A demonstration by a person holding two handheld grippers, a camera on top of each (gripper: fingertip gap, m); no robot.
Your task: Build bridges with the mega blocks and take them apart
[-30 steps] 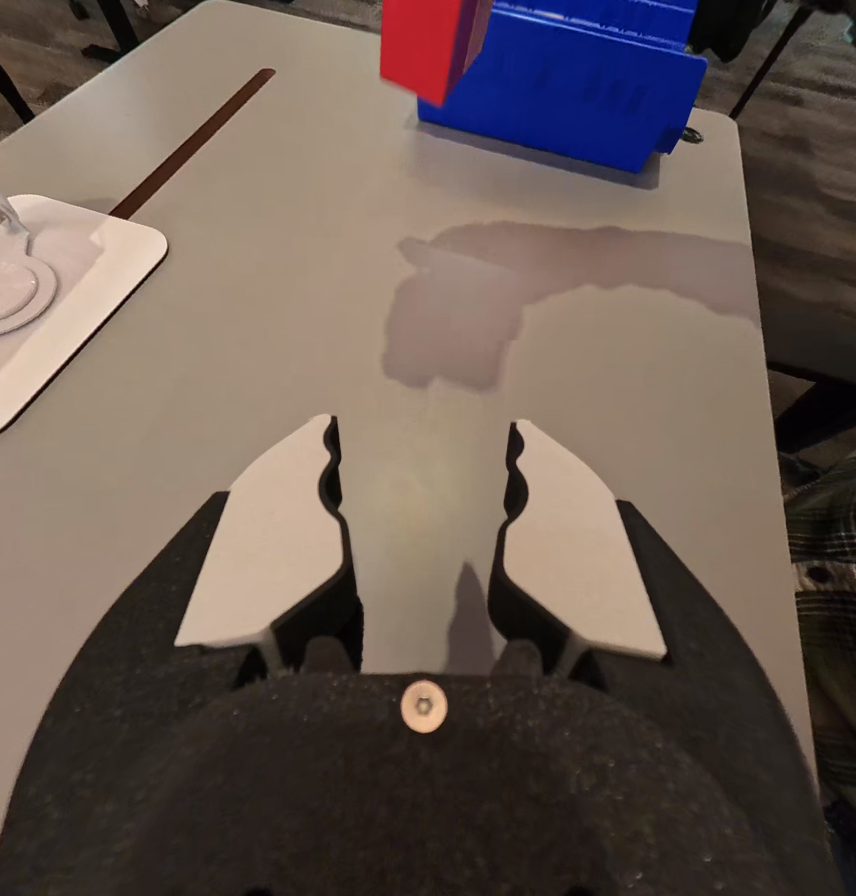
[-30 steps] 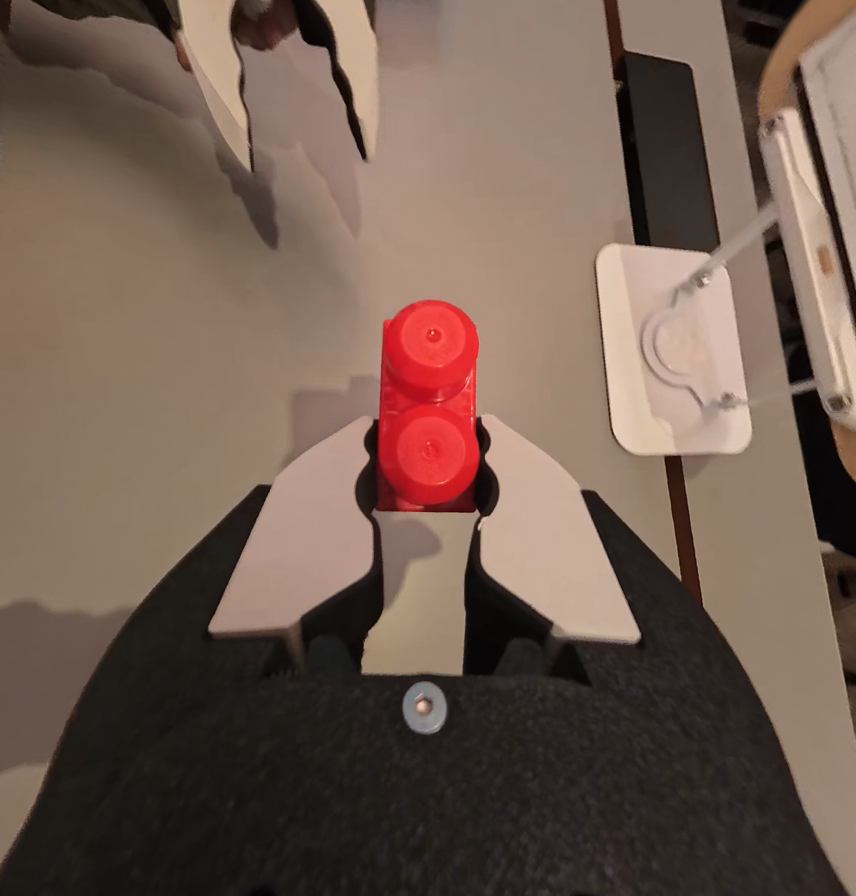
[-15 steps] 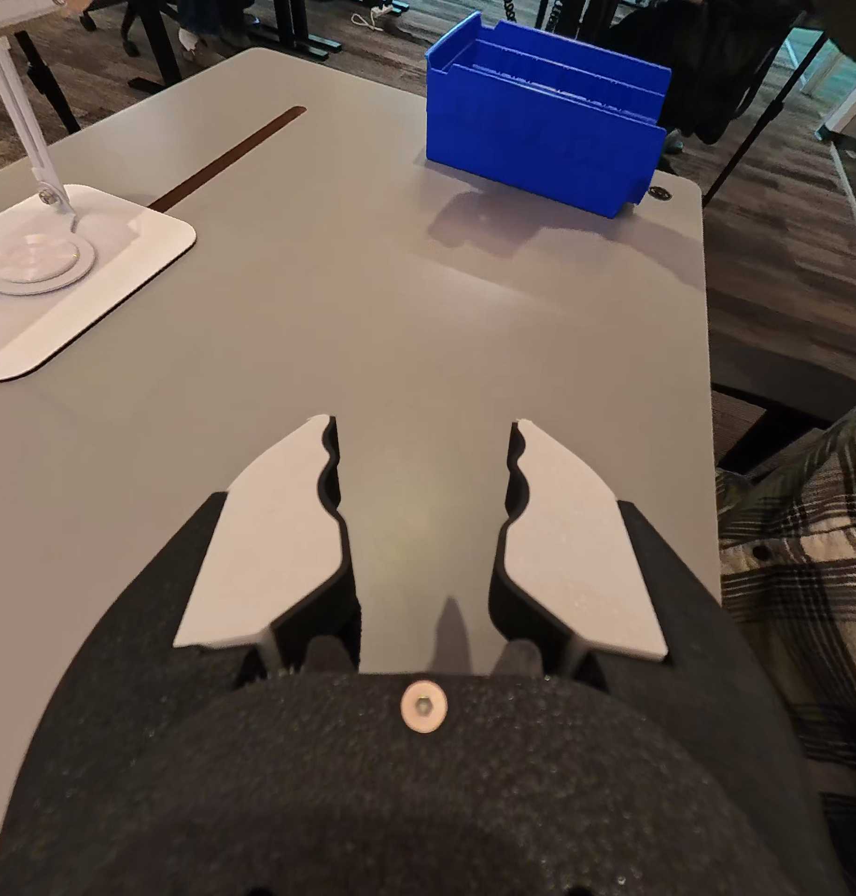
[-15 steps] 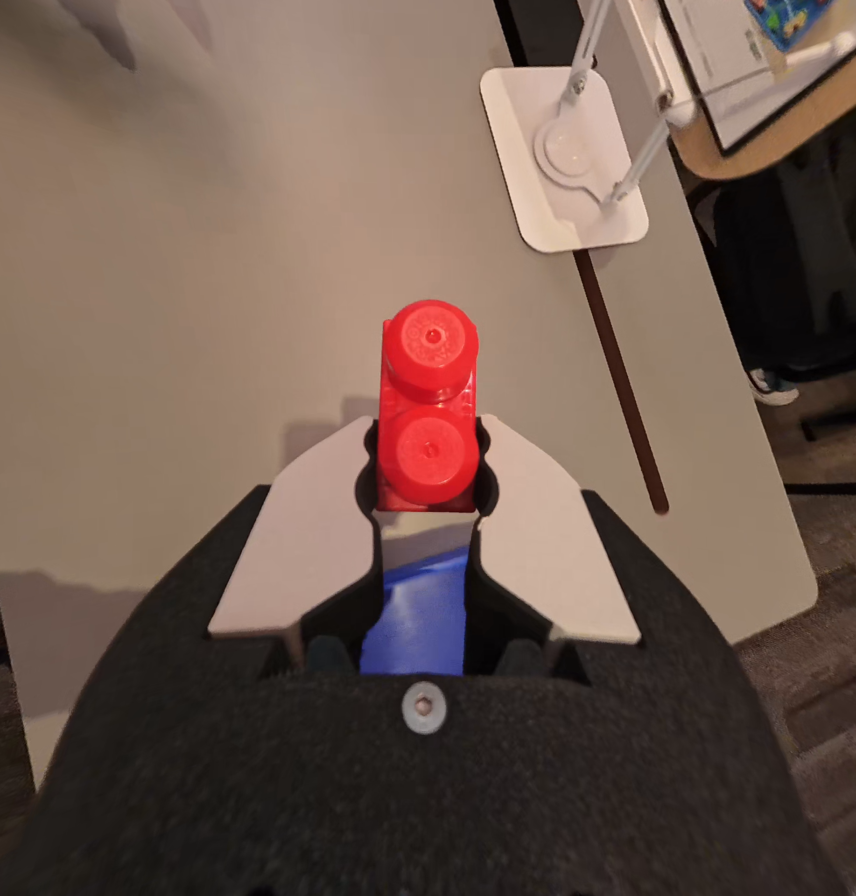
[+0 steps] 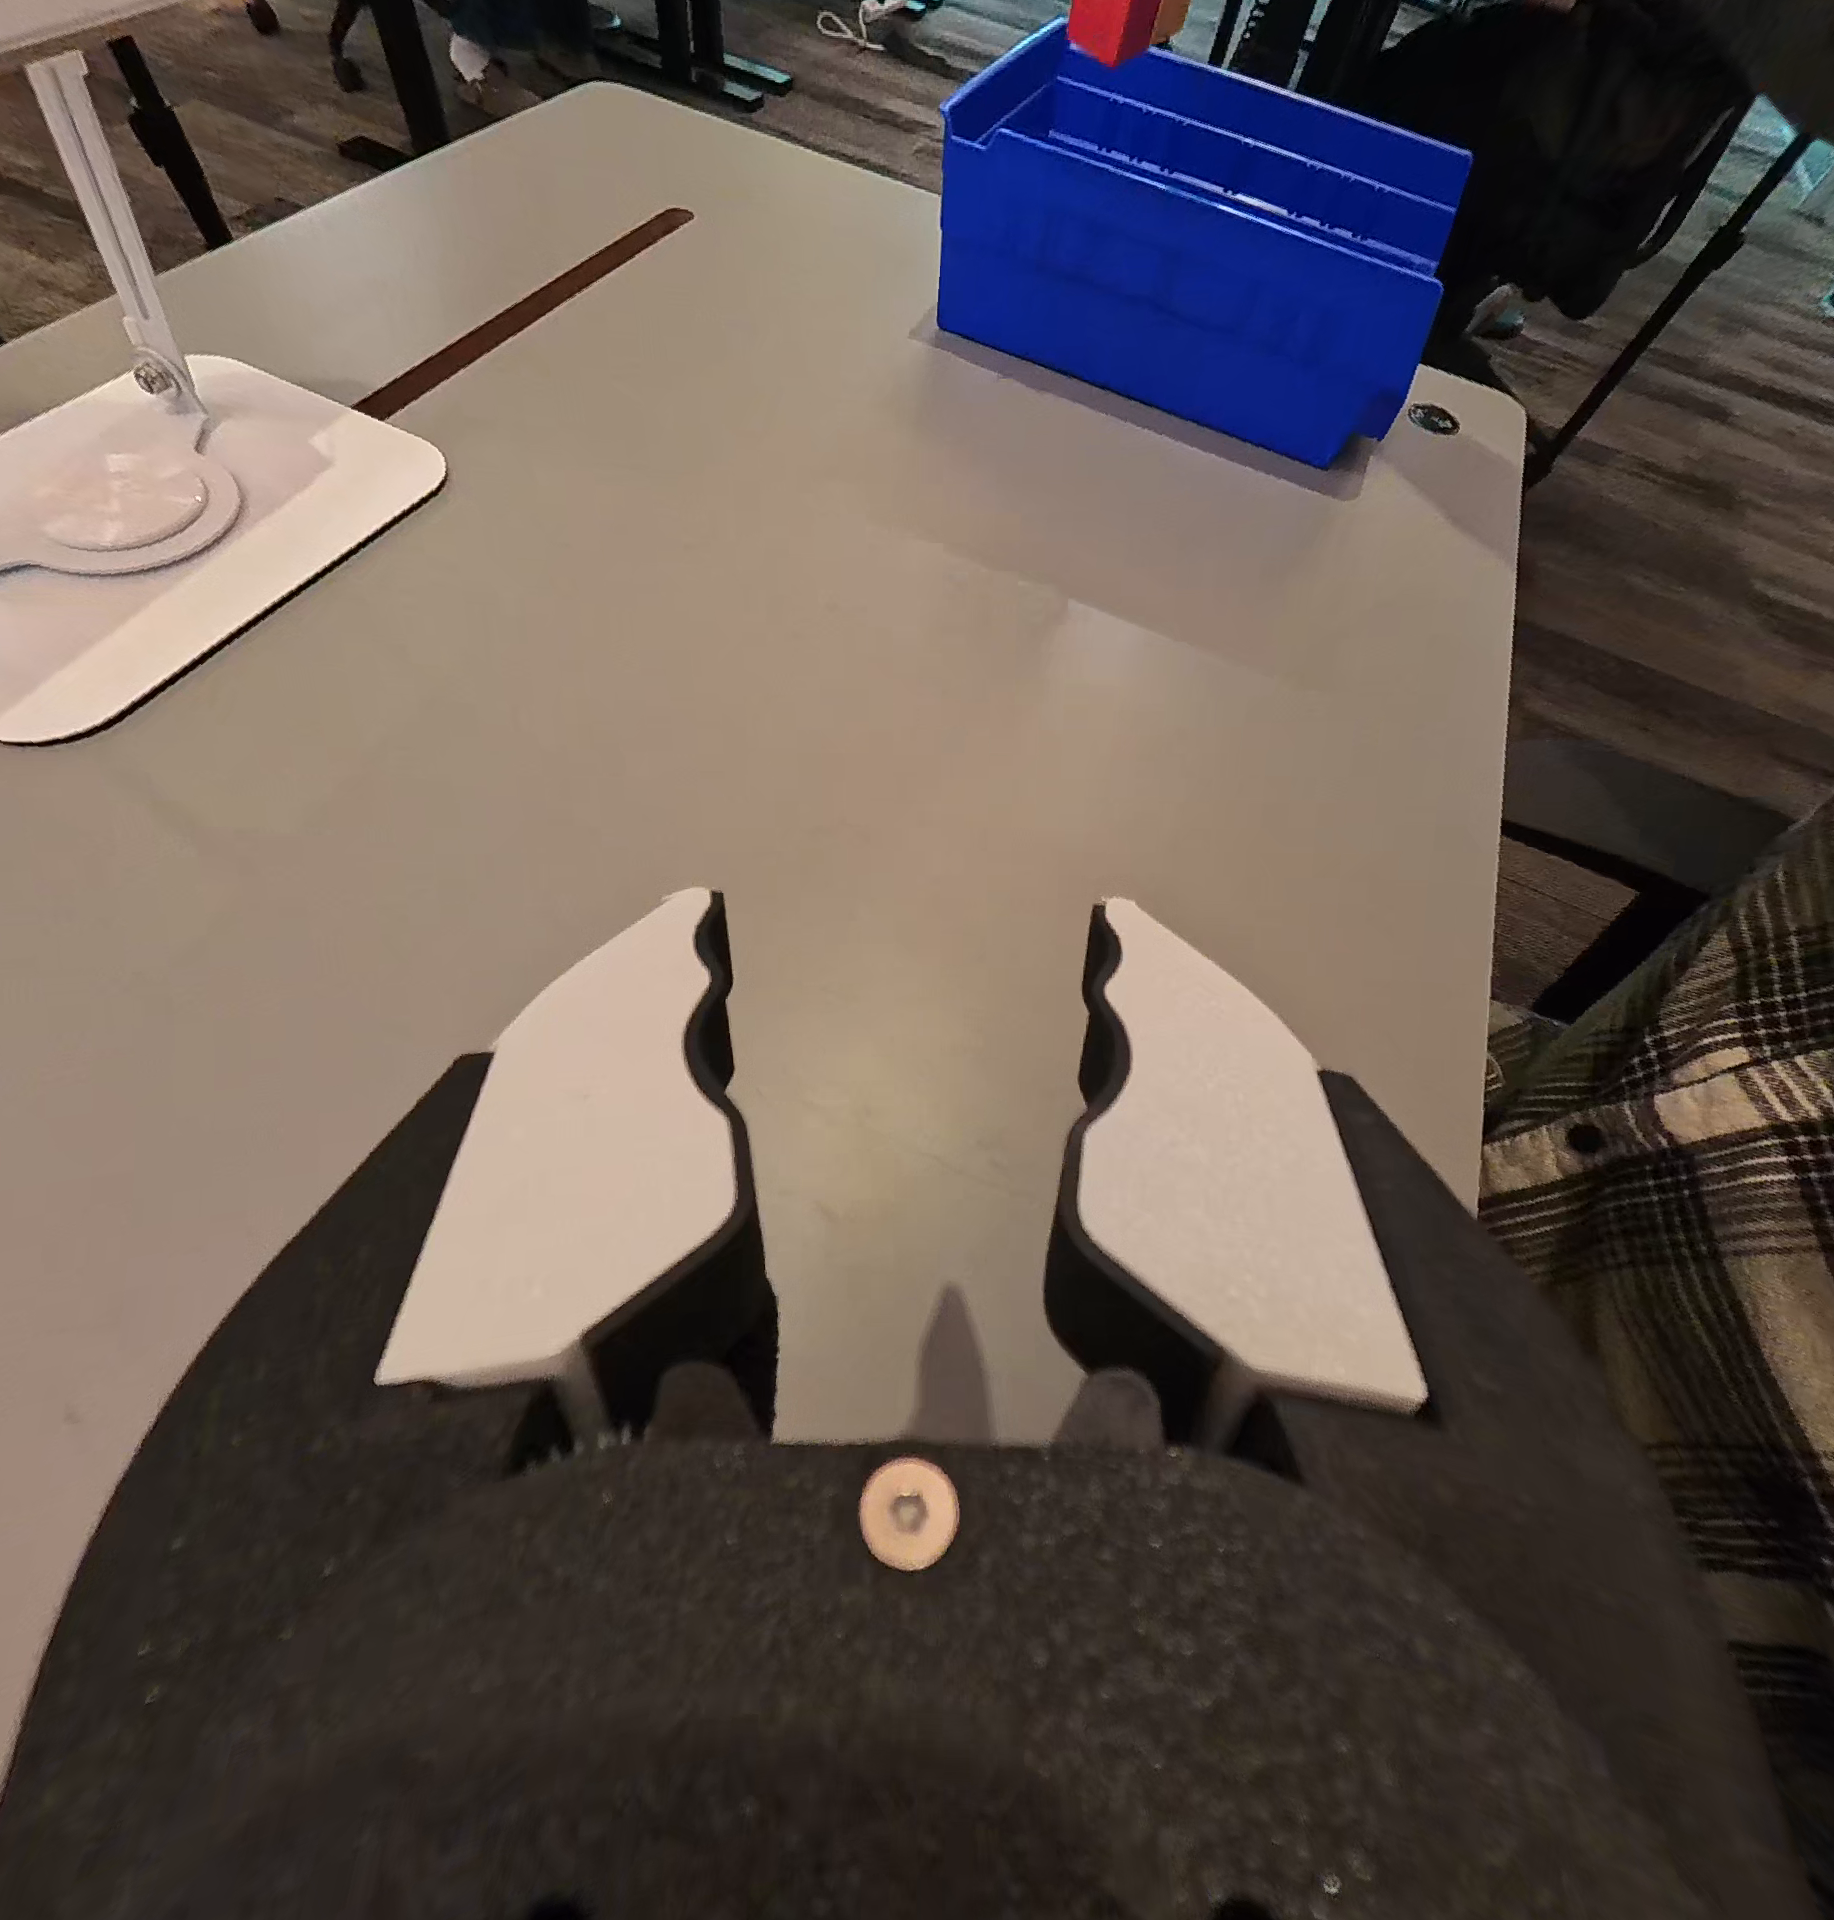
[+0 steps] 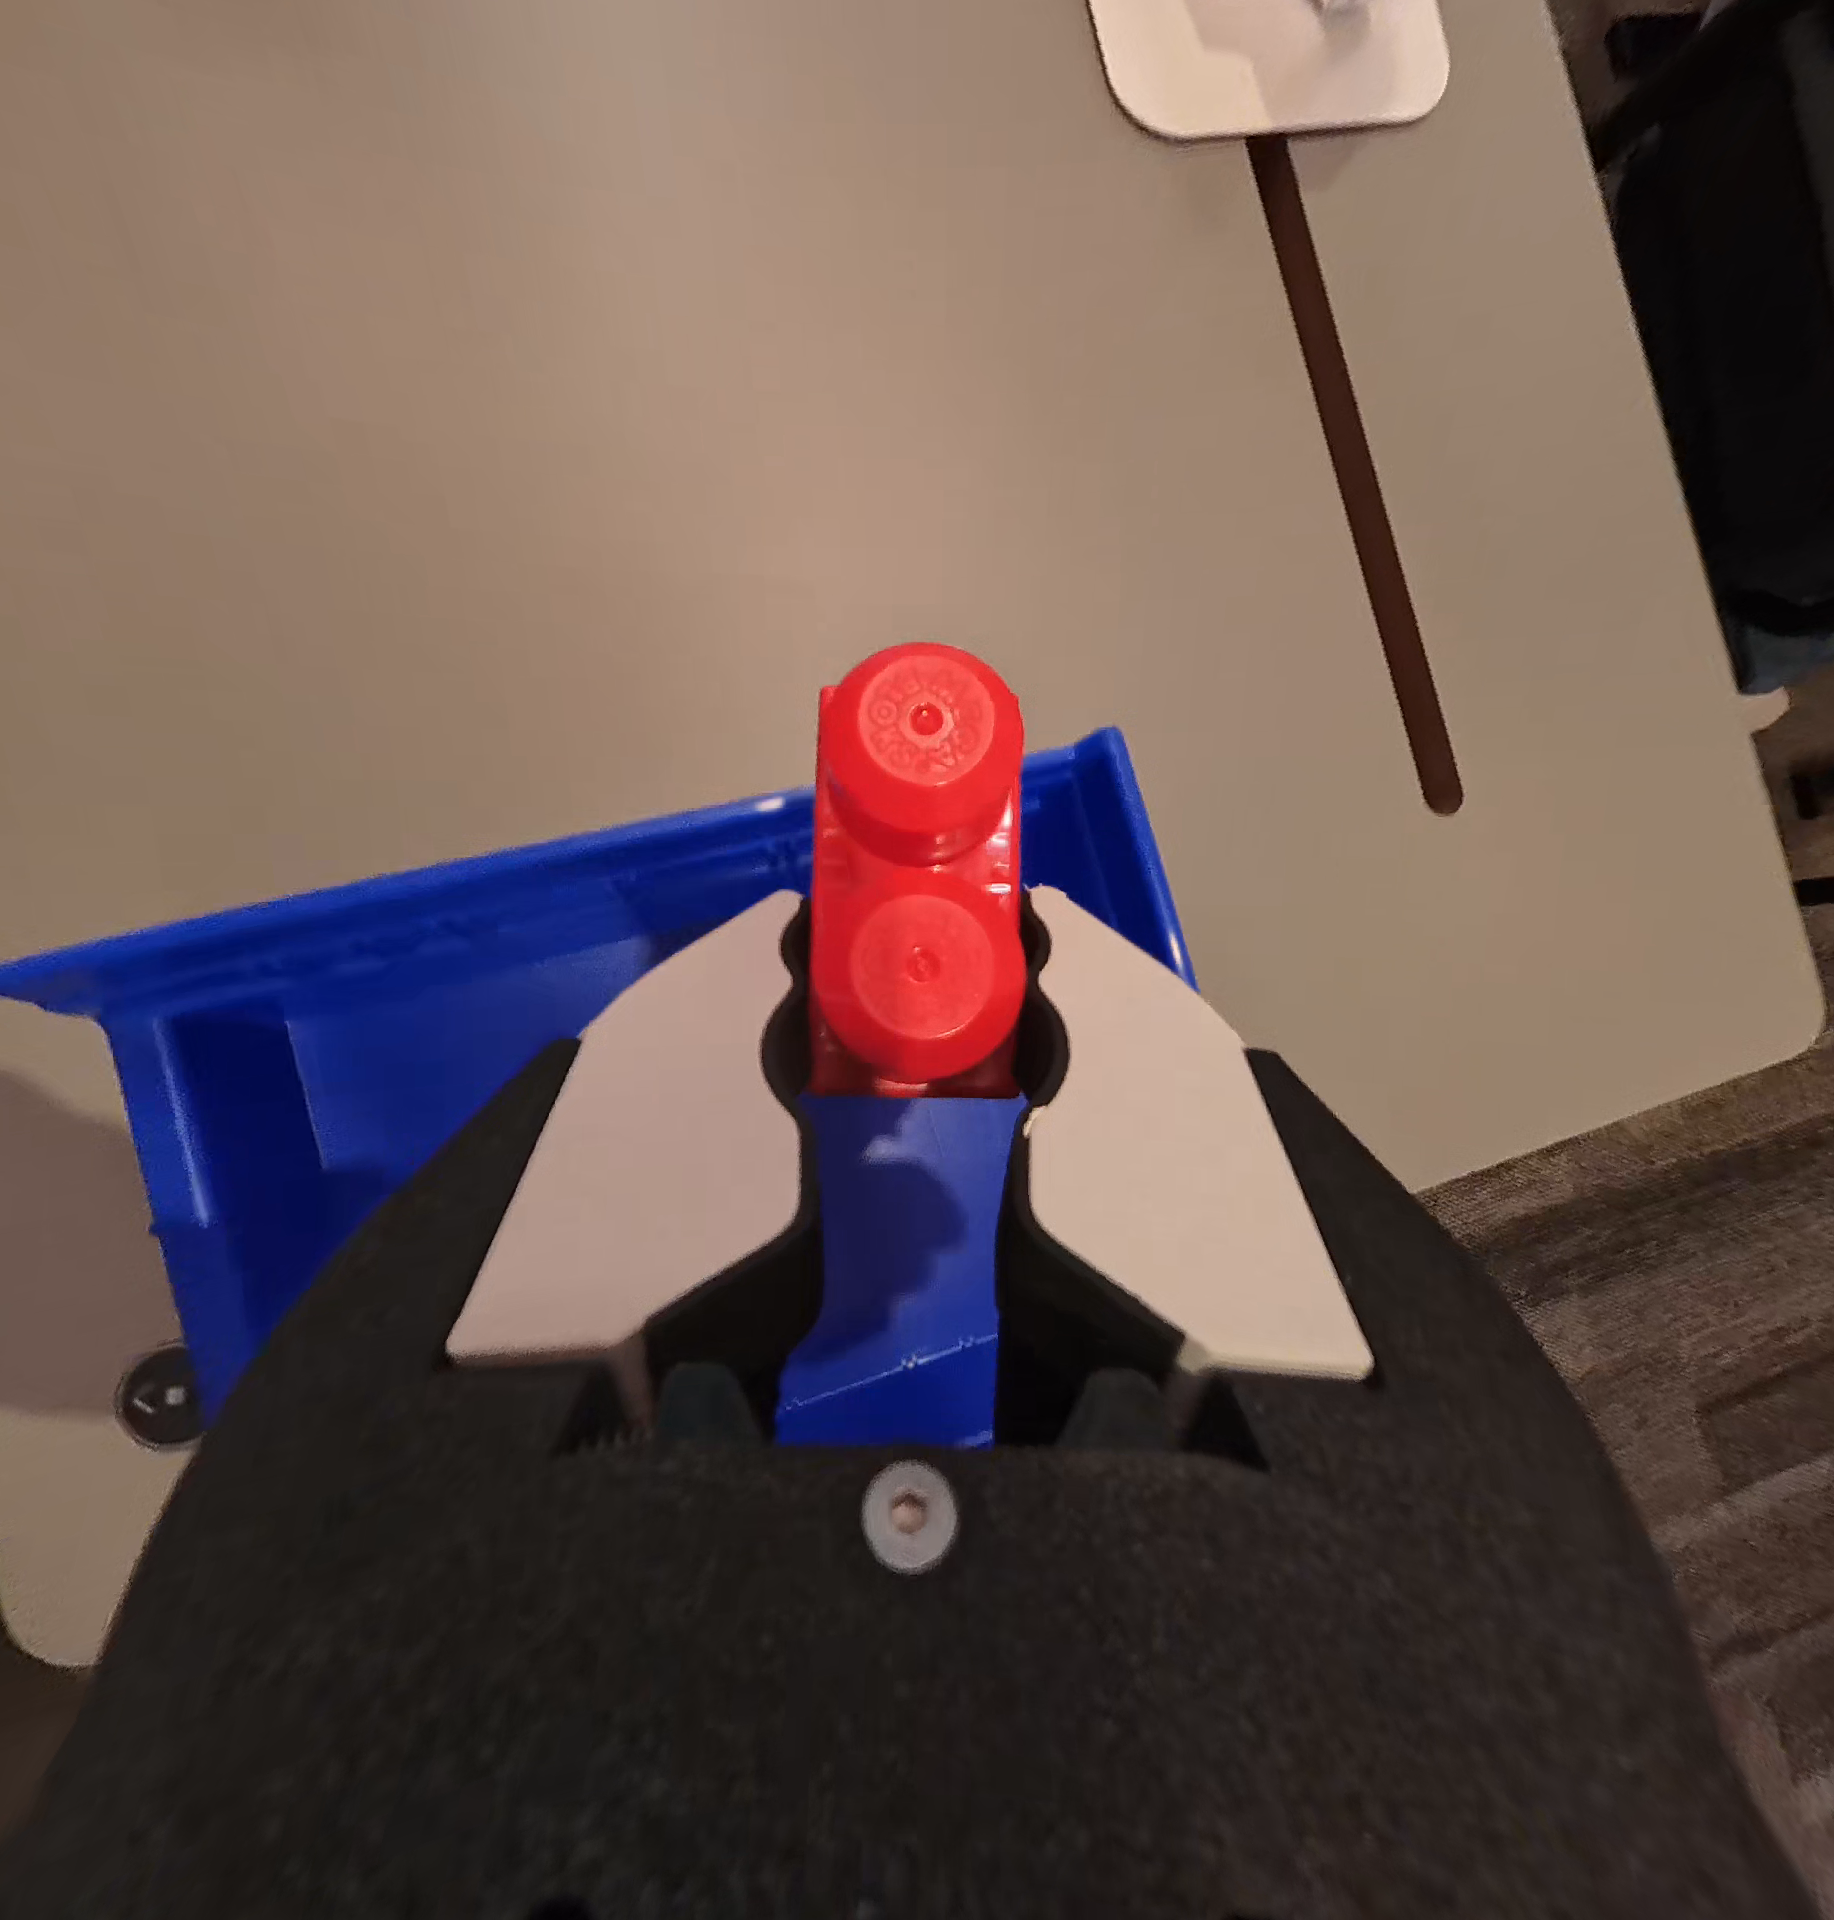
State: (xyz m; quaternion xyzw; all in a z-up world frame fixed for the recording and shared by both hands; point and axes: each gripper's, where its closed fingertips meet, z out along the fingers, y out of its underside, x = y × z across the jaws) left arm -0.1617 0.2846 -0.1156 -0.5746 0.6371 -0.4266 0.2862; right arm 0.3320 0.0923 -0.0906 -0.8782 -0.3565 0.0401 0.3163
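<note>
My right gripper [image 6: 918, 904] is shut on a red two-stud mega block [image 6: 918, 883], studs facing the camera, and holds it above the blue bin [image 6: 393, 997]. The same red block [image 5: 1110, 31] shows at the top edge of the left wrist view, just above the blue bin [image 5: 1183, 281] at the table's far right. My left gripper [image 5: 908, 904] is open and empty, low over the bare grey table [image 5: 788, 623], well short of the bin.
A white lamp base [image 5: 165, 520] with its arm stands at the left; it also shows in the right wrist view [image 6: 1277, 62]. A dark slot [image 5: 528, 301] runs across the table. A person's plaid sleeve [image 5: 1702, 1195] is at the right edge, past the table's edge. The left gripper's tips are roughly 55 centimeters from the right gripper's.
My right gripper has carried the red block across the table to above the blue bin. My left gripper has drawn back and tilted up, staying open.
</note>
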